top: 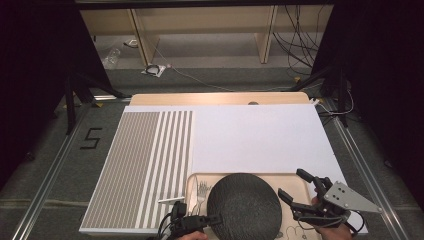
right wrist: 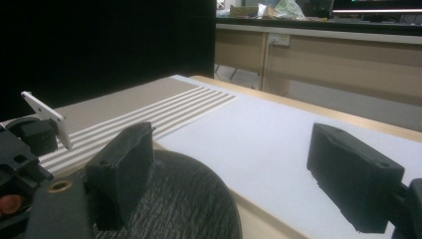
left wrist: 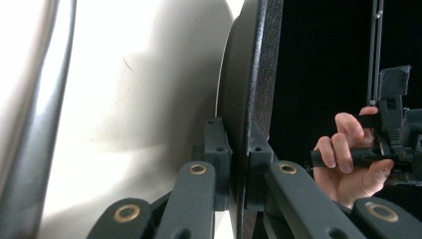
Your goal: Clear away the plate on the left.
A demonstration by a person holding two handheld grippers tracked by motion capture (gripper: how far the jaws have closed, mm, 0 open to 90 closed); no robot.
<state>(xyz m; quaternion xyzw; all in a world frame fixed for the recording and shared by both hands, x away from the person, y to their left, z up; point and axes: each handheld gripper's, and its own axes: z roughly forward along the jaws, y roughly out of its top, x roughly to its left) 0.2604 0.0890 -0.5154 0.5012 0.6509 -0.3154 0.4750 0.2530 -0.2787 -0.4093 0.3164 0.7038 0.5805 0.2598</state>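
Note:
A dark round textured plate [top: 244,205] lies tilted over a pale tray [top: 302,186] at the table's near edge. My left gripper [top: 214,219] is shut on the plate's left rim. In the left gripper view its jaws clamp the plate [left wrist: 251,74] edge-on, one pad on each face at the left gripper [left wrist: 238,145]. My right gripper [top: 291,183] stands open just right of the plate, over the tray's right end. In the right gripper view its black pads [right wrist: 122,172] stand wide apart above the plate [right wrist: 184,199], with nothing between them.
Forks [top: 201,192] lie in the tray's left end beside the plate. A striped grey-and-white mat [top: 140,160] covers the table's left part and a white board [top: 260,135] the rest. A hand holding the other gripper [left wrist: 348,164] is seen past the plate.

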